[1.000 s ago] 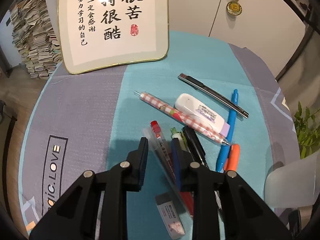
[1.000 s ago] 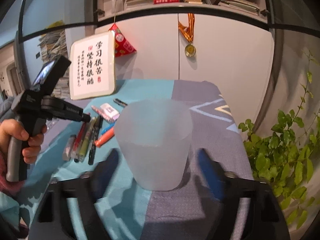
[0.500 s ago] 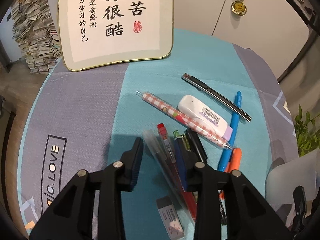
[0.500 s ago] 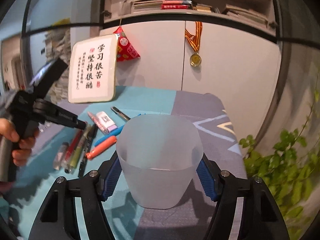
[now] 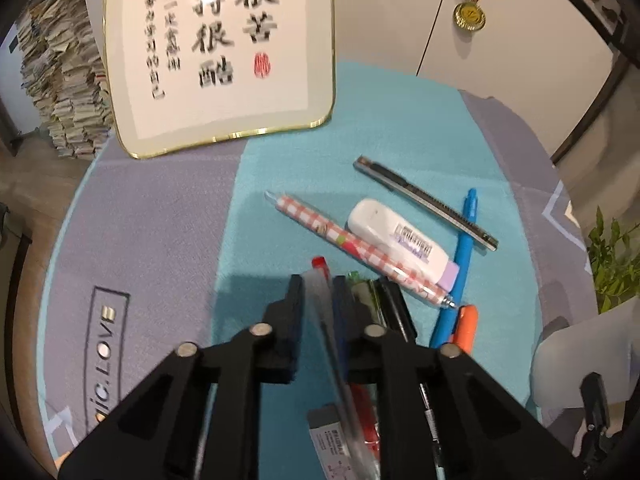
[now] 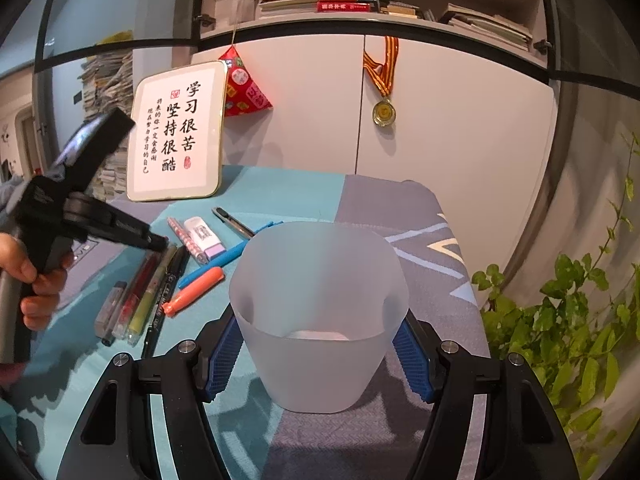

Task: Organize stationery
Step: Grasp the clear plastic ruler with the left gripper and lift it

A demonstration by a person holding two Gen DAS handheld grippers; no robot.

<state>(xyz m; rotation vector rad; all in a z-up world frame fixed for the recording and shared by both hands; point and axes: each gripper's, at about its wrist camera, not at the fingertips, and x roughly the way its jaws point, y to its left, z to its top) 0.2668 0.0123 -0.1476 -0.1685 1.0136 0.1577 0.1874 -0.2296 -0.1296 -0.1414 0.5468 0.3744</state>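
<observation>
Over on the teal-and-grey bench [image 5: 168, 220], the left claw [image 5: 316, 300] tips down into the pile of pens, its two pads drawn close on either side of a clear pen [image 5: 328, 320]. The pen sits in the narrow gap between them; motion blur keeps me from saying whether the pads truly bite, so I cannot tell if it is gripped. Right beside it lie a red pen [image 6: 136, 292], a yellow-green marker [image 6: 154, 292] and a black marker [image 6: 168, 280], packed side by side and touching. That is the worry: a slim, smooth, light barrel among close neighbours could roll or drag one along. My guess is that a hold near the middle of the barrel, across its width, would keep it from seesawing.

Further out rest a checked pen [image 5: 352, 246], a white correction tape [image 5: 400, 236], a utility knife [image 5: 424, 200], a blue pen [image 5: 460, 264] and an orange marker [image 5: 466, 324]. An eraser [image 5: 332, 440] lies nearest the handle.

To the right, the right claw [image 6: 320, 356] straddles a frosted plastic cup [image 6: 320, 312], blue pads against both flanks, apparently clamped on it. The cup stands upright, well apart from the pens. It looks thin and springy, so a hard squeeze would bow the wall; steady, gentle pressure low on the body seems wiser. A framed calligraphy sign [image 6: 176, 132] leans at the back.
</observation>
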